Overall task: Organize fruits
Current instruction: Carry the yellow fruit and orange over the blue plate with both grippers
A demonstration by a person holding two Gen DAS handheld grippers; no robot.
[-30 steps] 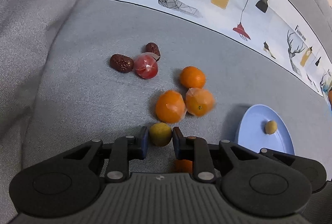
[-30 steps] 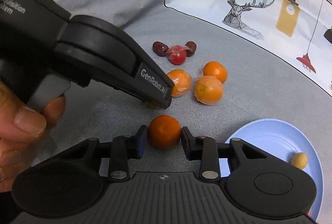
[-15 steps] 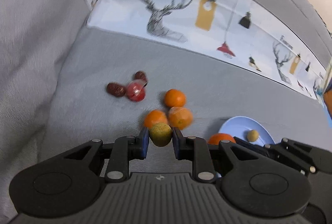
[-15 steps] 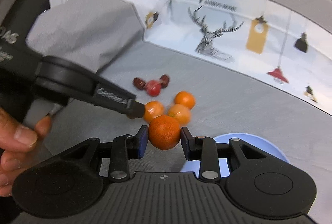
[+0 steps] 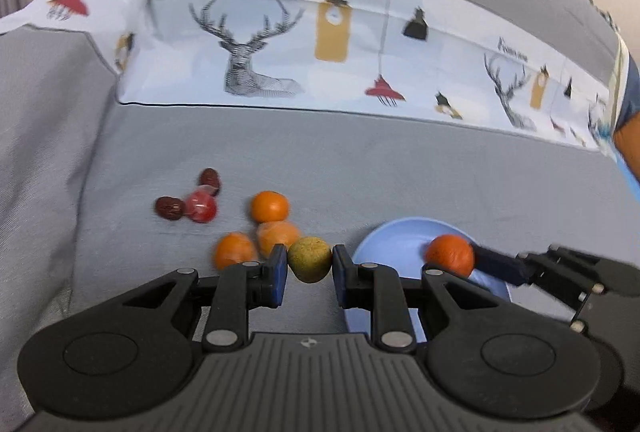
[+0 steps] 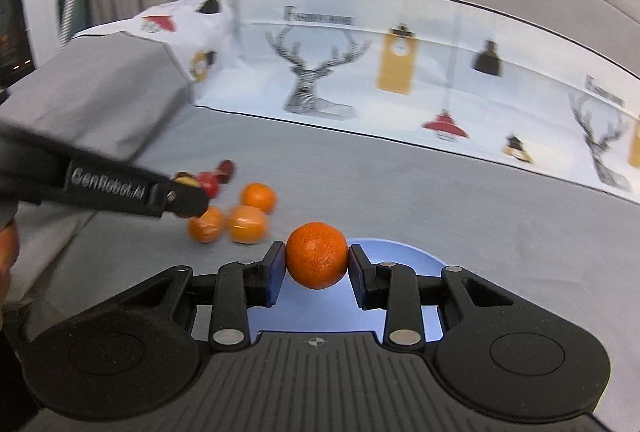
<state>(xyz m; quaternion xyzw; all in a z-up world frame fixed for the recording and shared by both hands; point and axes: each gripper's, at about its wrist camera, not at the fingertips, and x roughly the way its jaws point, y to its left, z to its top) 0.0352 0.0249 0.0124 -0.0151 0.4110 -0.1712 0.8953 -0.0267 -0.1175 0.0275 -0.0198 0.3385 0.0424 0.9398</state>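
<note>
left tongs [image 5: 310, 264] clamped on yellow-green fruit [image 5: 310, 259]; our right tongs [image 6: 317, 264] pinch orange [image 6: 317, 255] above blue plate [image 6: 394, 247]. loose oranges [image 6: 248, 224] ahead-left of right tongs.

On our grey sofa seat [image 5: 400, 176] lie three oranges [image 5: 269, 207], two red dates [image 5: 169, 208], a wrapped red fruit [image 5: 201, 207] and a blue plate [image 5: 396, 240].

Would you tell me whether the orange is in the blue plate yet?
Not yet: the right gripper holds the orange above the blue plate.
</note>
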